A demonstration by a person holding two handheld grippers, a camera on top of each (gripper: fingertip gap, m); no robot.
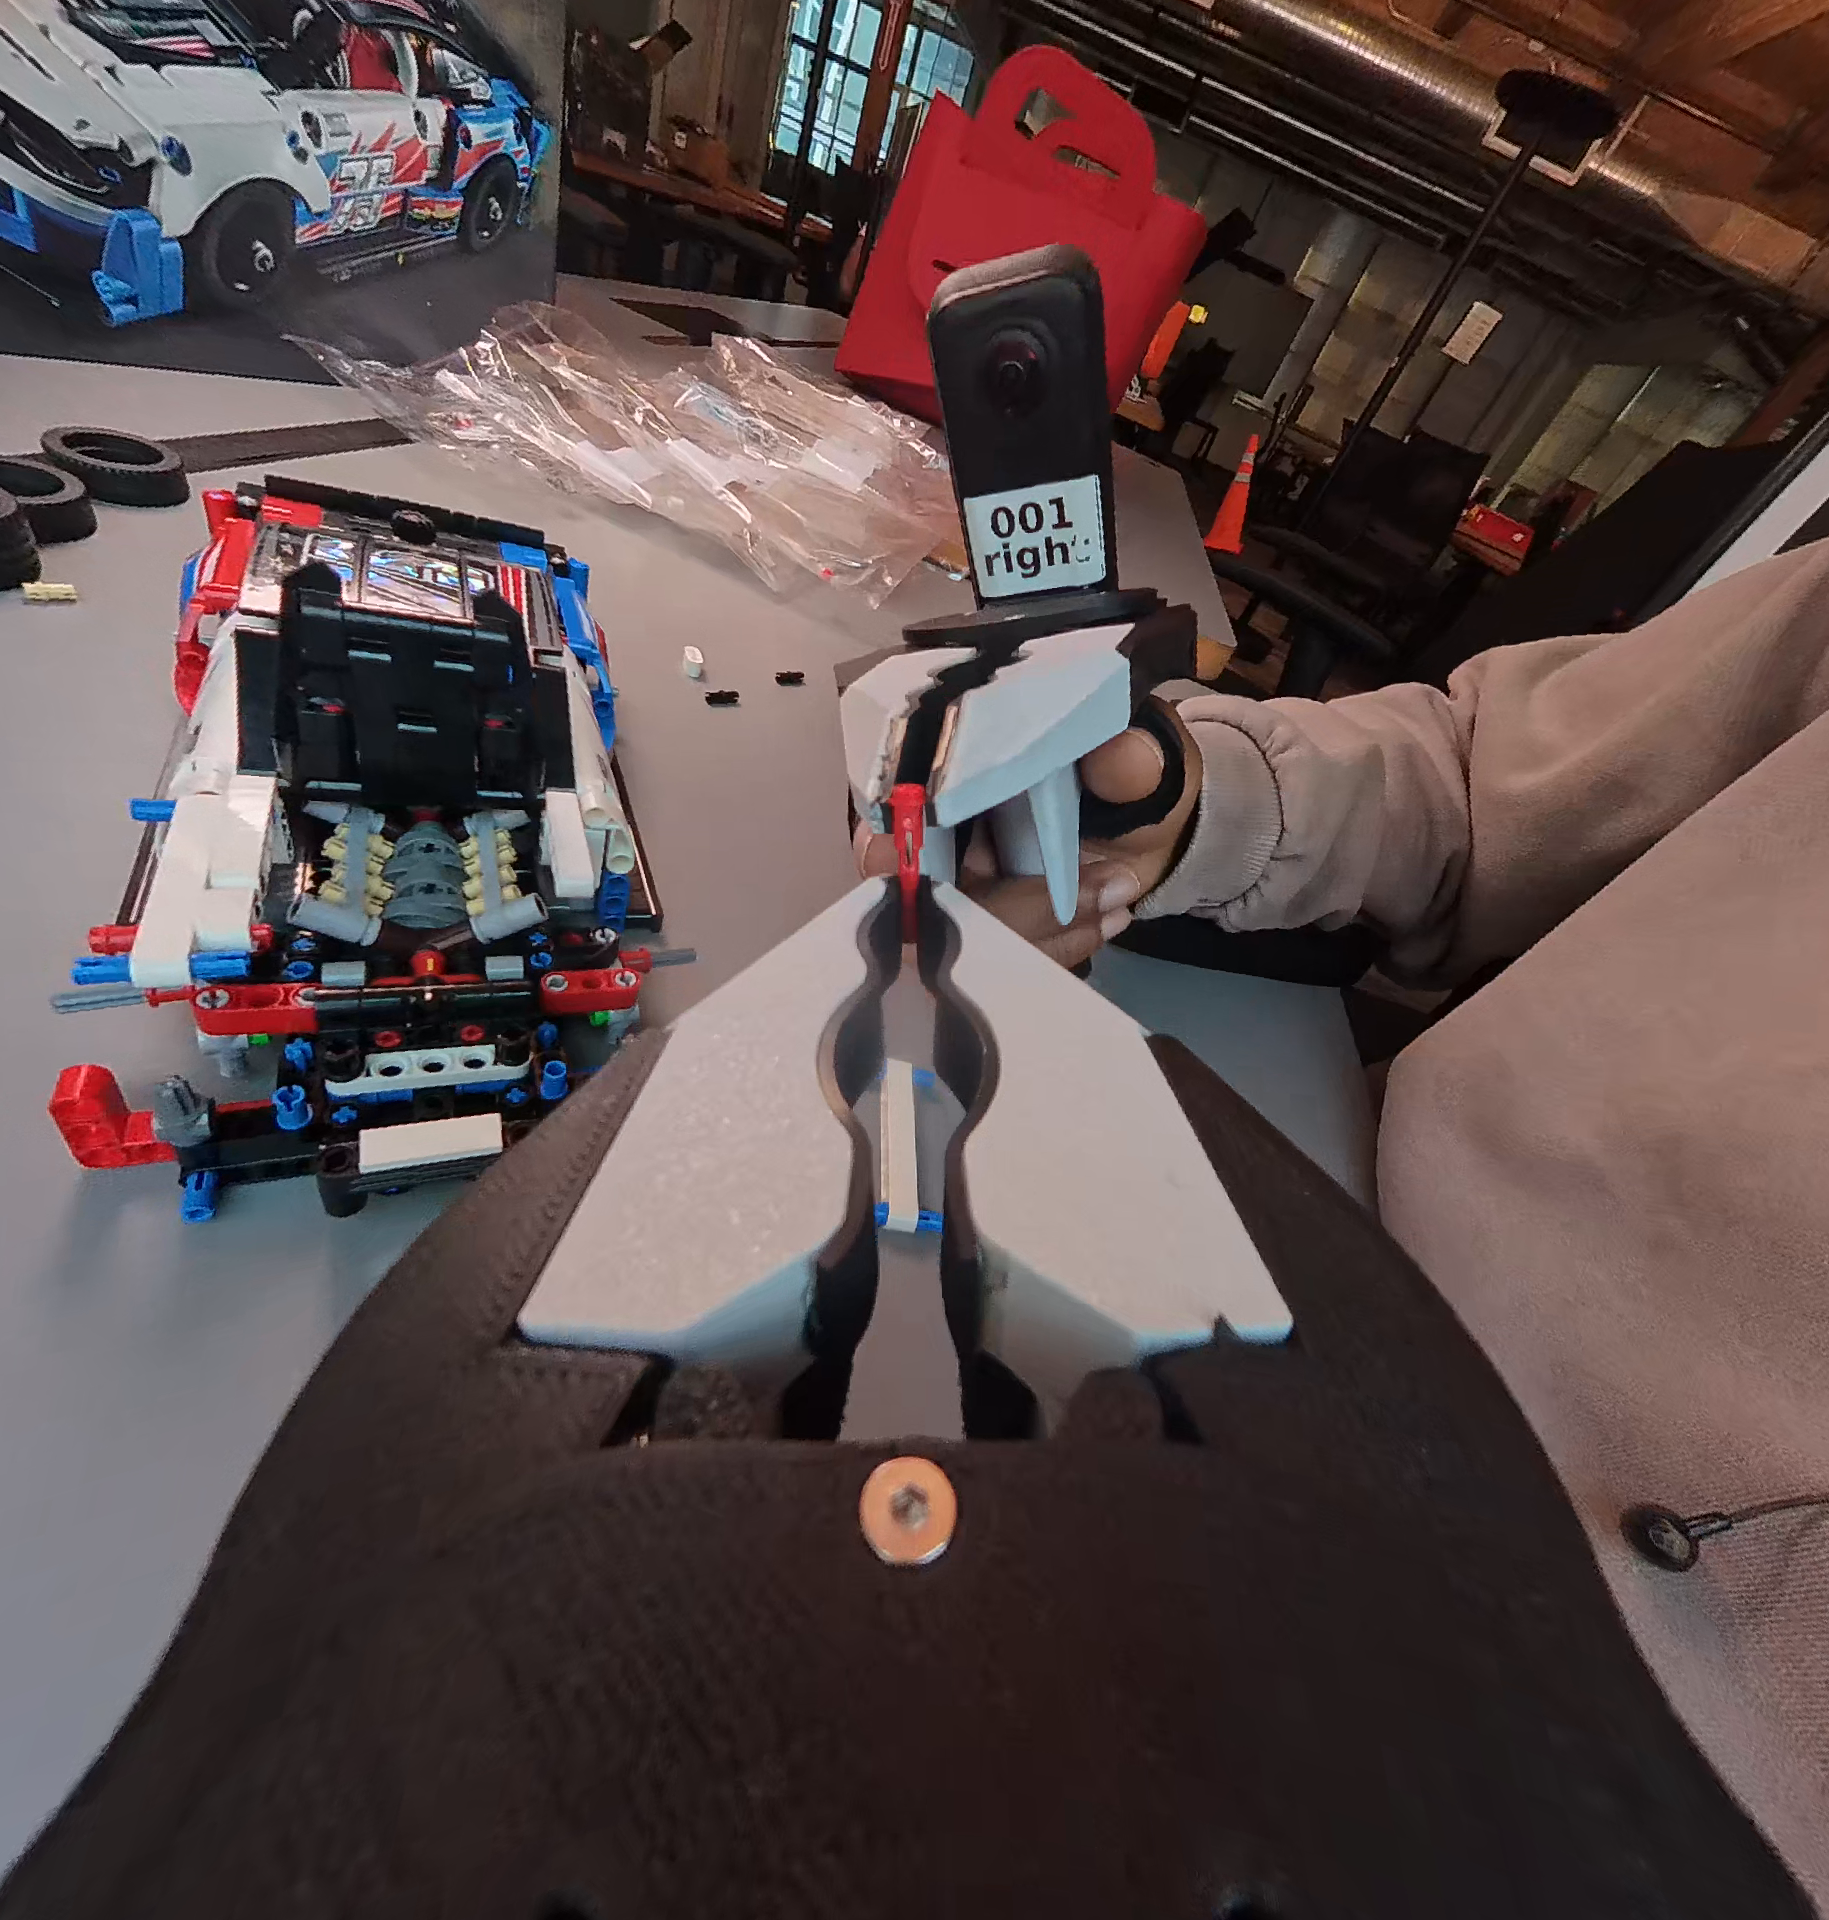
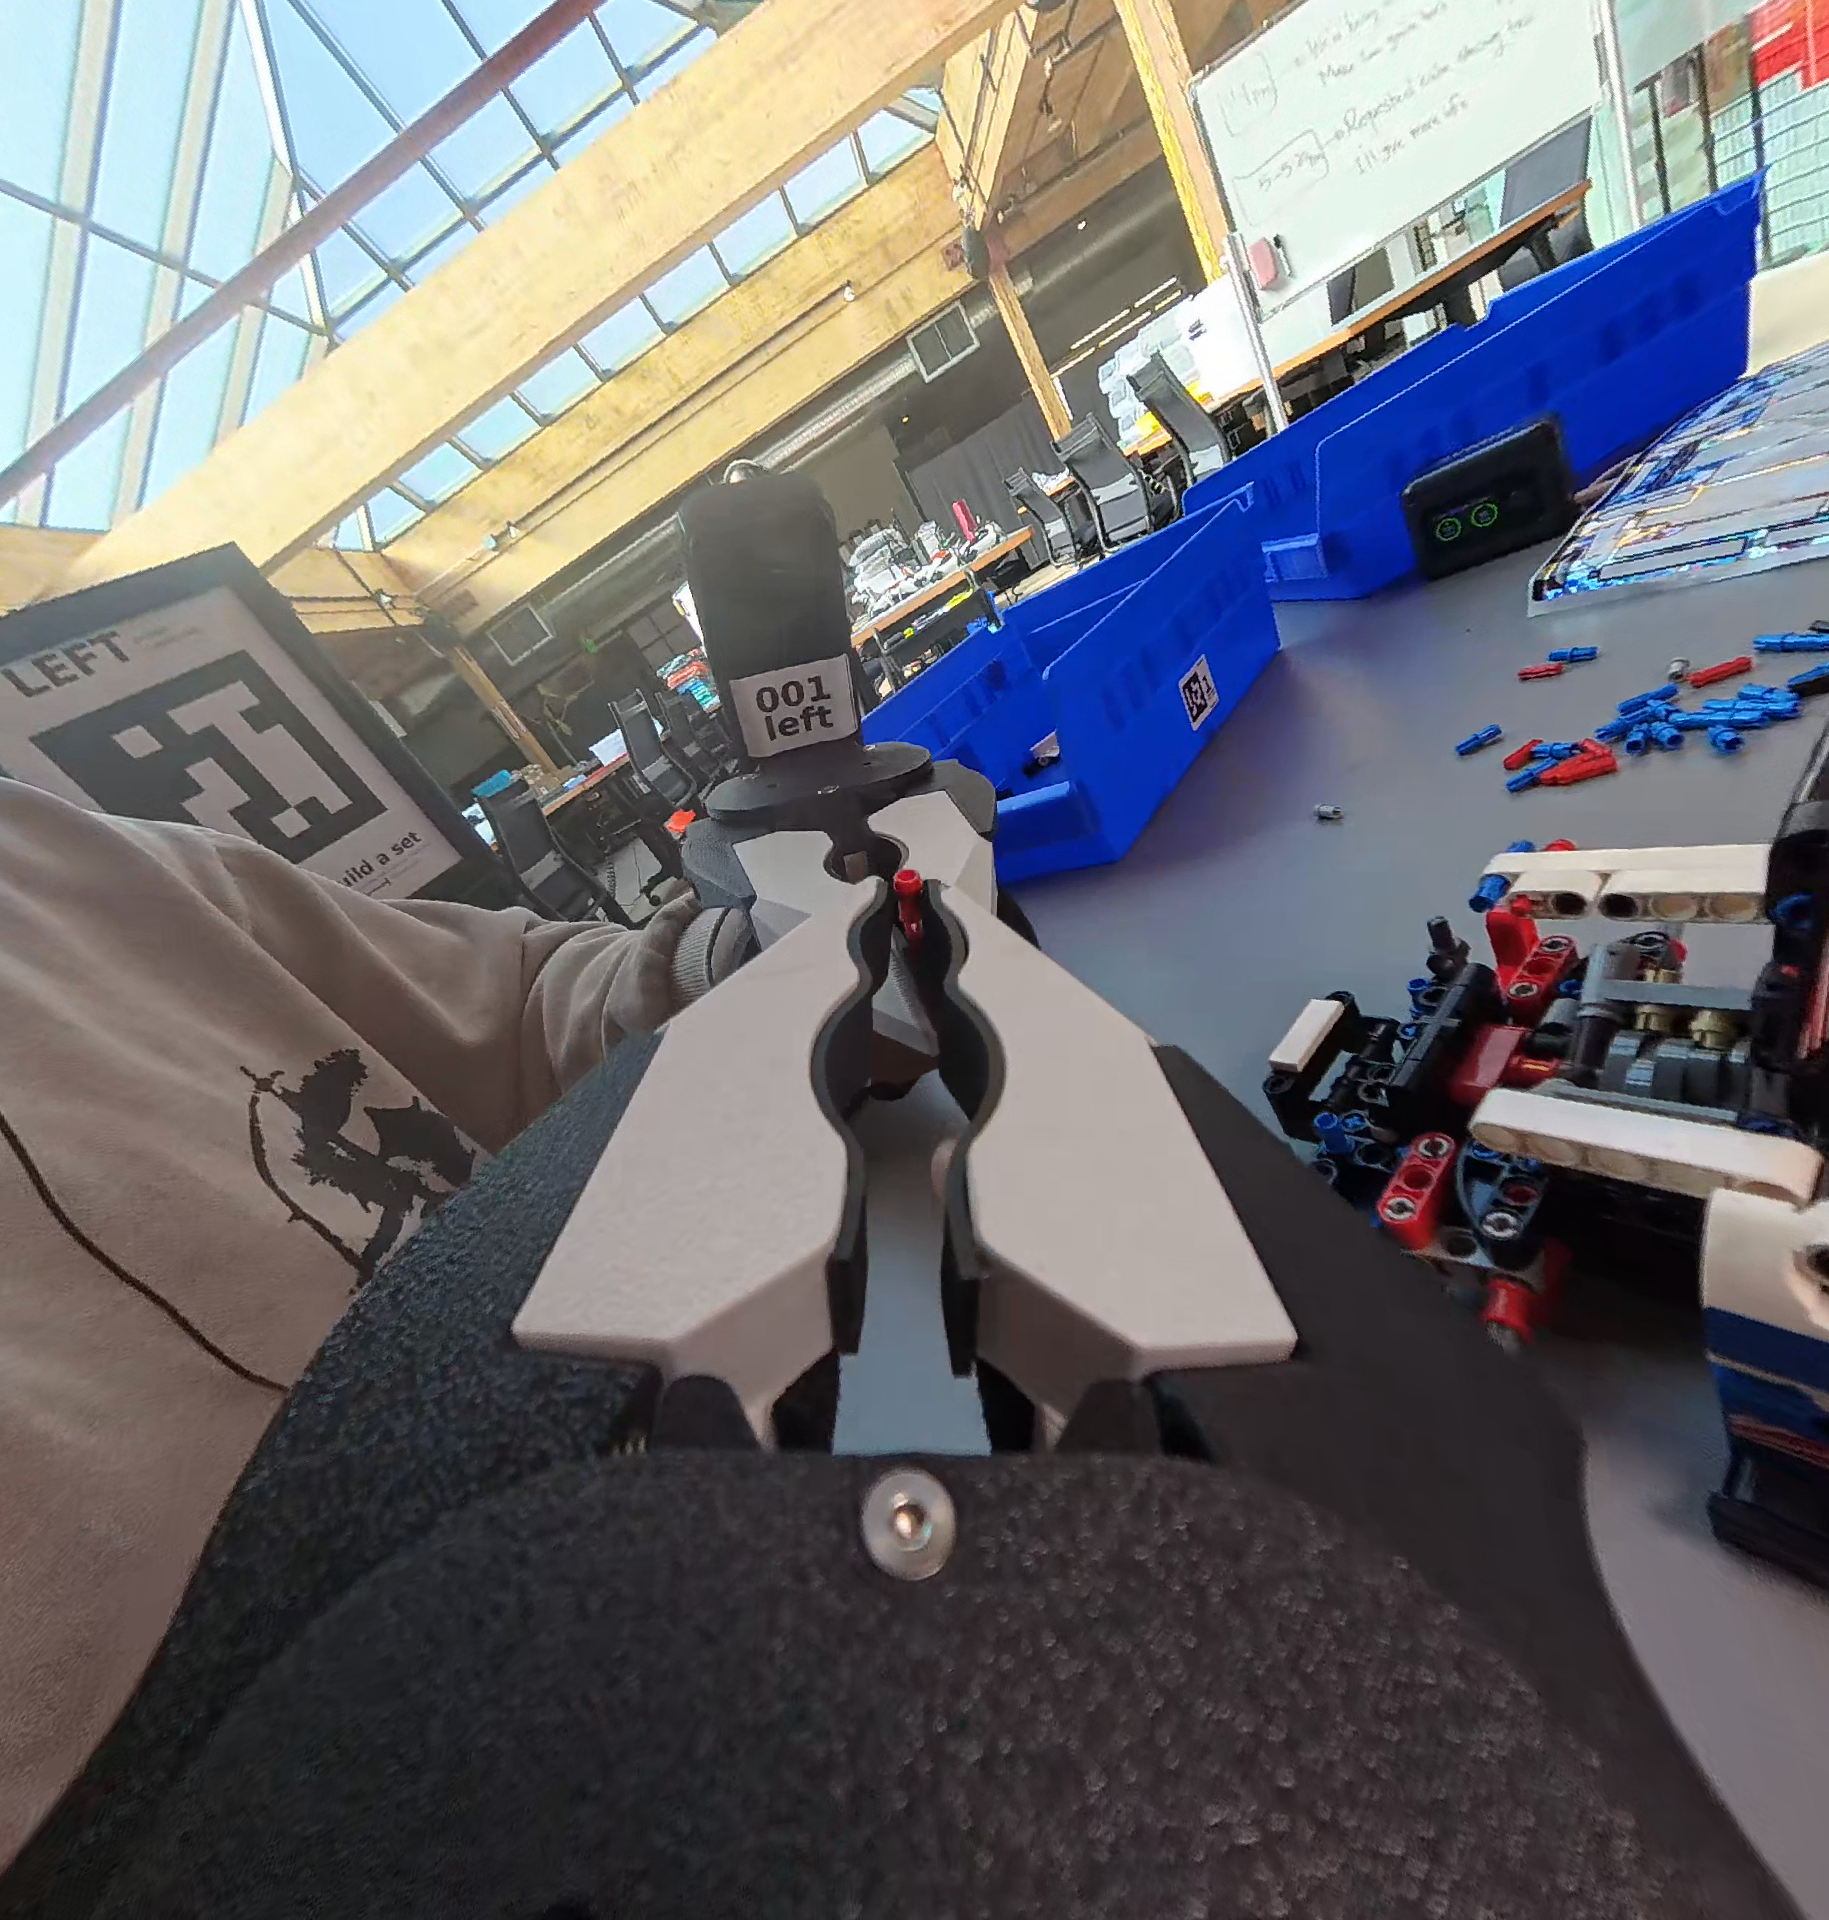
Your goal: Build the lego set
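Observation:
A small red pin (image 1: 907, 852) is held in the air between my two grippers, which meet tip to tip. My left gripper (image 1: 907, 909) is shut on its lower end. My right gripper (image 2: 912, 914) is shut on the pin (image 2: 910, 906) too; in the left wrist view its tips (image 1: 905, 795) sit at the pin's upper end. The left gripper also shows in the right wrist view (image 2: 868, 862), facing mine. The partly built car model (image 1: 390, 831) stands on the grey table (image 1: 744, 810) to the left; it also shows at the right of the right wrist view (image 2: 1616, 1070).
A white beam with blue pins (image 1: 899, 1143) lies on the table under my left fingers. Black tyres (image 1: 16, 499), clear plastic bags (image 1: 661, 447), a red bag (image 1: 1024, 229) and the set's box (image 1: 245, 156) stand behind. Blue bins (image 2: 1149, 665) and loose blue and red pins (image 2: 1668, 717) lie to the right. Only a small space, under 4 cm, lies between the two pairs of fingers.

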